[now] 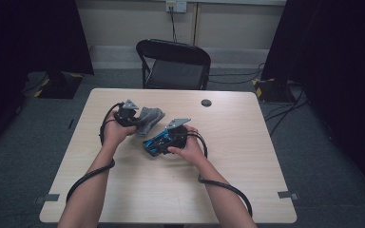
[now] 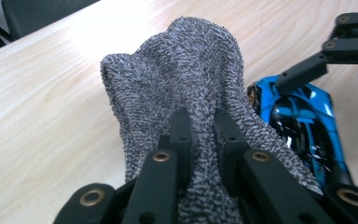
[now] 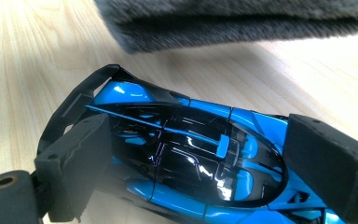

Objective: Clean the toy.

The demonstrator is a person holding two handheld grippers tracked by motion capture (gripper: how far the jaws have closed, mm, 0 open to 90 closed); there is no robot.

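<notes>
One toy car point(image 3: 182, 158), one grey cloth point(image 2: 186, 88)

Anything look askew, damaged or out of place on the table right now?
Nothing stands out. The left gripper pinches the grey knitted cloth, bunched above the jaws. The right gripper clamps the blue-and-black toy car by its sides; its body looks intact. The light wooden table shows no spills.

The cloth point(image 2: 186, 70) is grey, a speckled knit of dark and light flecks. The toy car point(image 3: 186, 163) is bright blue with glossy black top panels and a black rear wing. The table point(image 1: 247, 156) is pale wood-grain. The chair point(image 1: 173, 61) is black.
</notes>
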